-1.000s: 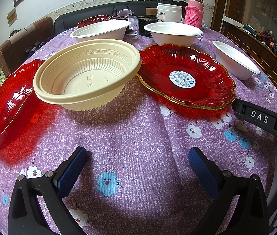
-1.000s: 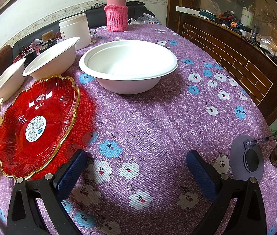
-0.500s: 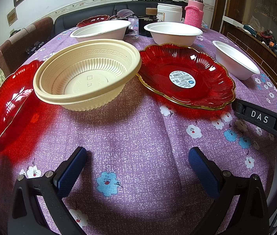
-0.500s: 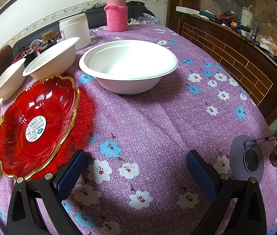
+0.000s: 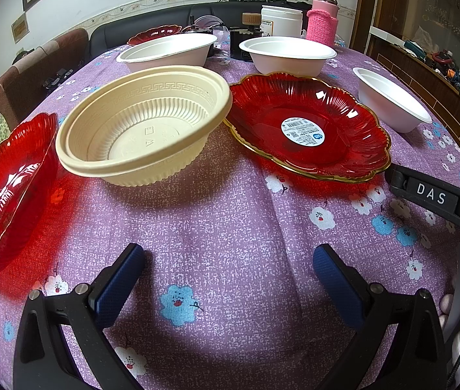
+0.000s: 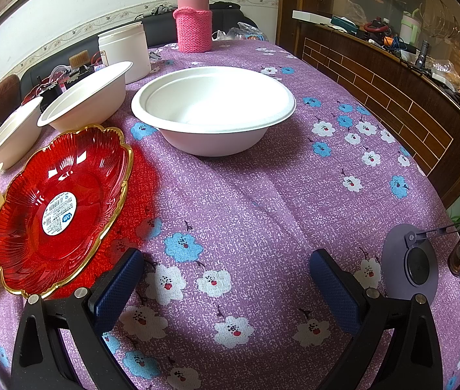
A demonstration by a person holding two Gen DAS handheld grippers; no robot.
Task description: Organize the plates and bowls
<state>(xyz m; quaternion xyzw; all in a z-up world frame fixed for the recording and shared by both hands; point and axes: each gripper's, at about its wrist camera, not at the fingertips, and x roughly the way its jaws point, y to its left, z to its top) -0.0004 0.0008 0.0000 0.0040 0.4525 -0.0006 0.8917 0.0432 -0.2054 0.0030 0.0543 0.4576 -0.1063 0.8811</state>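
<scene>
My left gripper [image 5: 230,279] is open and low over the purple floral tablecloth [image 5: 230,214], with nothing between its fingers. Ahead of it stand a ribbed cream bowl [image 5: 145,123], a red gold-rimmed plate with a sticker [image 5: 308,130] and a second red plate [image 5: 8,188] at the far left. The cream bowl's rim overlaps the stickered plate's edge. Three white bowls [image 5: 168,48] [image 5: 288,55] [image 5: 392,100] sit farther back. My right gripper [image 6: 226,279] is open and empty. In front of it are a white bowl [image 6: 213,110] and the stickered red plate [image 6: 60,208].
A pink knitted flask [image 6: 194,22] and a white jar [image 6: 124,50] stand at the table's far side. A small red dish [image 5: 155,34] sits behind them. A grey round disc [image 6: 410,260] lies near the right edge. A brick-patterned counter [image 6: 392,97] runs along the right.
The red plate at the far left has shifted slightly left and toward me; a fingertip showed at its edge half a second ago. Both grippers are still.
</scene>
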